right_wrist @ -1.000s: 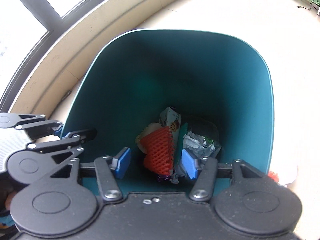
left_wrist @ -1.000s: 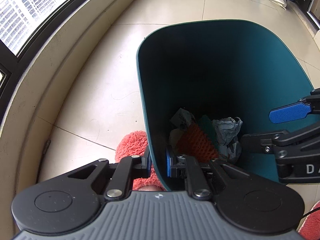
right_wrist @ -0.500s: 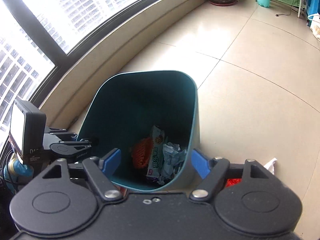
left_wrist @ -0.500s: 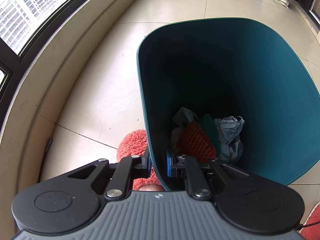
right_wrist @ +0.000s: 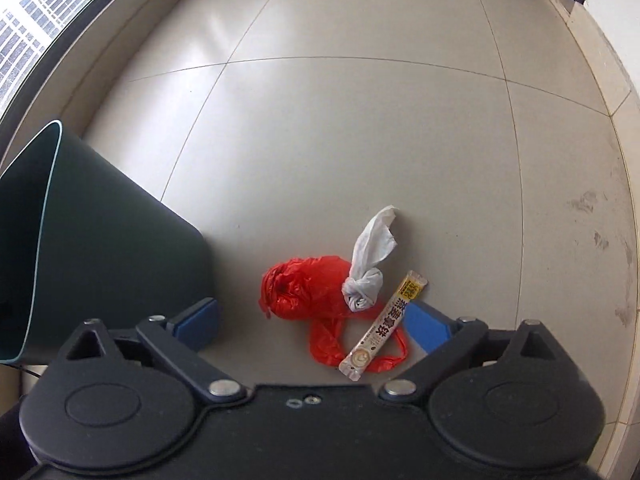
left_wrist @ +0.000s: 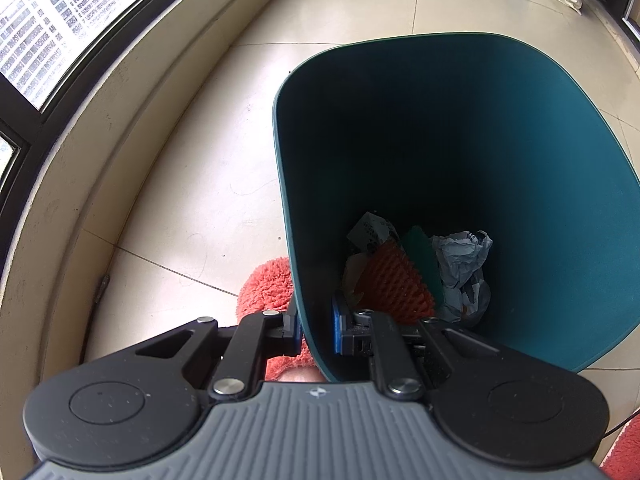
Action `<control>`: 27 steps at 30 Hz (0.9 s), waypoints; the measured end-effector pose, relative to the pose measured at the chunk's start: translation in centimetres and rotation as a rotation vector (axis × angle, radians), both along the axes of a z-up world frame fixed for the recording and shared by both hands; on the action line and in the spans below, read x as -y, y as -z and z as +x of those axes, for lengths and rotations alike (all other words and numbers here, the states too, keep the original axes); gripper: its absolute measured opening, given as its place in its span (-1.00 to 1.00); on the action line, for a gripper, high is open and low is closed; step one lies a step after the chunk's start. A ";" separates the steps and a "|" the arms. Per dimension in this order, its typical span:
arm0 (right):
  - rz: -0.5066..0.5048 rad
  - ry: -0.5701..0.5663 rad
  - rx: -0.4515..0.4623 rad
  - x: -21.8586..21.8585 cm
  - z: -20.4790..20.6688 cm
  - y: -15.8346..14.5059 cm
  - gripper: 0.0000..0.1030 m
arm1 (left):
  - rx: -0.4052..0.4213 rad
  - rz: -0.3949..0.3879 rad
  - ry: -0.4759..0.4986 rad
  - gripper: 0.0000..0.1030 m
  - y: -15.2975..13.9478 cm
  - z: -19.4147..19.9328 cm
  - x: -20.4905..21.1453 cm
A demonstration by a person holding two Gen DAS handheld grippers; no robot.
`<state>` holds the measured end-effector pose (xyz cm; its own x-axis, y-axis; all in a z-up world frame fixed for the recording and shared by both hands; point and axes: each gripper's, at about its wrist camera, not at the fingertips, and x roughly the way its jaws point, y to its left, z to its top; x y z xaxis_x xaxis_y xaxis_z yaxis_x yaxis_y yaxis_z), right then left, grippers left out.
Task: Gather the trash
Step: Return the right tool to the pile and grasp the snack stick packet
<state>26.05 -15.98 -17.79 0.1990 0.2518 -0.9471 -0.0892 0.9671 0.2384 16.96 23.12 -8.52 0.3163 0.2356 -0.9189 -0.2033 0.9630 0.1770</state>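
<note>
Swung from the bin [right_wrist: 100, 248], the spread right gripper [right_wrist: 312, 320] is aimed at the limp, light red bag [right_wrist: 304, 288], best pinched at its bunched middle, while the bin's rim is clamped by the left gripper [left_wrist: 314, 330].

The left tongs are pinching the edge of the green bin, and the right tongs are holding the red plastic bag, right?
Not quite. The left tongs do pinch the green bin at its rim, but the right tongs hold nothing. In the right wrist view they are wide open above the floor, with the red plastic bag, a knotted white tissue and a snack wrapper lying between them.
</note>
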 end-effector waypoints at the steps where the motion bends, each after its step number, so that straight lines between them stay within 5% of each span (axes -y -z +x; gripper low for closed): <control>1: 0.007 0.022 -0.019 0.4 0.0 1.4 0.90 | -0.001 0.003 0.001 -0.74 0.0 0.0 0.0; 13: 0.107 0.242 -0.179 2.9 -1.2 13.5 0.55 | -0.017 0.028 0.010 -0.74 0.4 0.1 0.4; 27: 0.002 0.292 -0.232 2.9 -1.0 18.4 -0.26 | -0.033 0.023 0.001 -0.74 0.7 0.5 0.3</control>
<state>25.09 -18.88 -36.19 0.0425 0.2179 -0.9751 0.2466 0.9434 0.2216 17.43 22.79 -9.22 0.2862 0.2567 -0.9231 -0.1963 0.9587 0.2058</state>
